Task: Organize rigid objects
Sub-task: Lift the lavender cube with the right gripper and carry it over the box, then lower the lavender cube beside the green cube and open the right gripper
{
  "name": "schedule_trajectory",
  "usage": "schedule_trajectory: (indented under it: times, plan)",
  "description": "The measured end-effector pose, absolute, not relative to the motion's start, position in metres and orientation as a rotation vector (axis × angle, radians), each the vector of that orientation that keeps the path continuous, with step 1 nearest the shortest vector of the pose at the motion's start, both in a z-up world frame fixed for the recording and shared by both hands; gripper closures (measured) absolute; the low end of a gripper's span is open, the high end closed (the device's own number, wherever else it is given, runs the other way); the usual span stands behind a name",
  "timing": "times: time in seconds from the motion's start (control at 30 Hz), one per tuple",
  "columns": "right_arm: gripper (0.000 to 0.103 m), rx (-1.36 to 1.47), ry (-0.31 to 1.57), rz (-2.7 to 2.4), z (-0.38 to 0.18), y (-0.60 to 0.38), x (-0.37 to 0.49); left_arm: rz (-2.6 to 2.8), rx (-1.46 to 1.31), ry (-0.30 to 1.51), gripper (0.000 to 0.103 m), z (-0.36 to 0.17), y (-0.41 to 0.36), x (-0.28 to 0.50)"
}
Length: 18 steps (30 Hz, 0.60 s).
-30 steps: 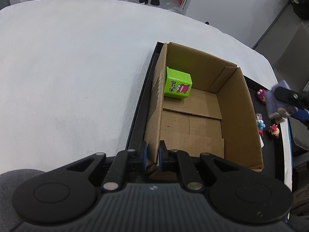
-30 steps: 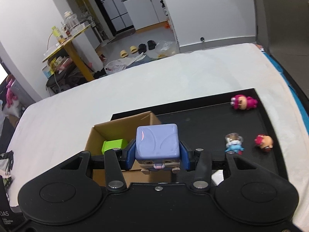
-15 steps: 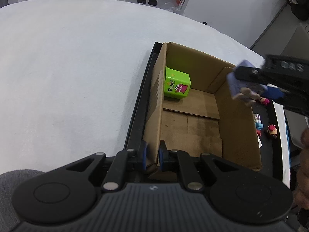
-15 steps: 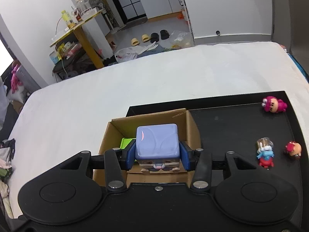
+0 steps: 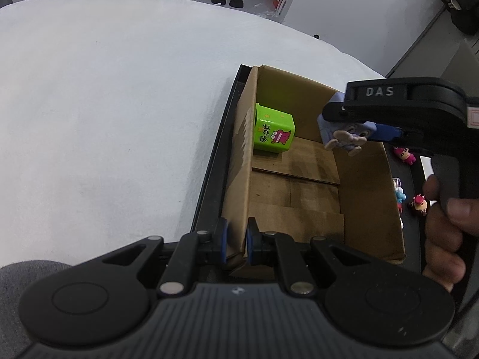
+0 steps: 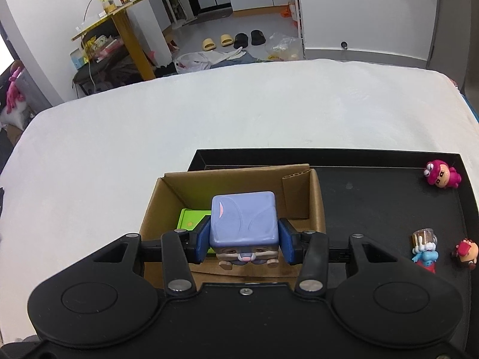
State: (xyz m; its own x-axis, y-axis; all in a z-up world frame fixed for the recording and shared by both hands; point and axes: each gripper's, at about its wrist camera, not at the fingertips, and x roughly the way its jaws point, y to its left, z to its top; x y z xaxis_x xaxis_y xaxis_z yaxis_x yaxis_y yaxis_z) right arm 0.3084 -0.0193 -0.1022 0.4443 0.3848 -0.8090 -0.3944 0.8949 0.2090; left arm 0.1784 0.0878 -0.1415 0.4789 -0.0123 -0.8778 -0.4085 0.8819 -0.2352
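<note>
1. White cloth covered the table [image 6: 149,137], and on it sat a black tray [image 6: 389,197] carrying an open cardboard box [image 5: 368,197].
2. Over the last second the right gripper [image 6: 243,242] had travelled from beside the tray's loose toys to a spot above the box; a second earlier the left view showed it out at the tray's right edge, and now it hung over the box's far right corner.
3. Its fingers were clamped on the purple cube figure [image 6: 244,224], one pad on each side, with the toy's little face and feet pointing down towards the box floor.
4. The left gripper [image 5: 236,243] had not shifted: its narrow fingers pinched the box's near-left wall, steadying it.
5. My reading is that the carry was nearly finished and only lowering and release remained.
6. Count in the box: one green cube toy [image 5: 273,131], resting against the left wall at the far end.
7. Count on the tray outside it: three small figures, namely a pink one [image 6: 441,175] by the far right edge, a blue one [image 6: 424,248], and a red-and-brown one [image 6: 465,252] just beside it.
8. One purple cube was in the air, making five toys in all.
</note>
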Motion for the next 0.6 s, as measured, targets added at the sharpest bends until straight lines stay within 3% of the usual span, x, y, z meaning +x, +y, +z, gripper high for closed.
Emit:
schedule_trajectory:
  times: [0.6]
  plan:
    - [0.044, 0.177, 1.076, 0.549, -0.066, -0.078, 0.298, 0.276, -0.441, 1.057, 0.091, -0.138, 0.082, 0.181]
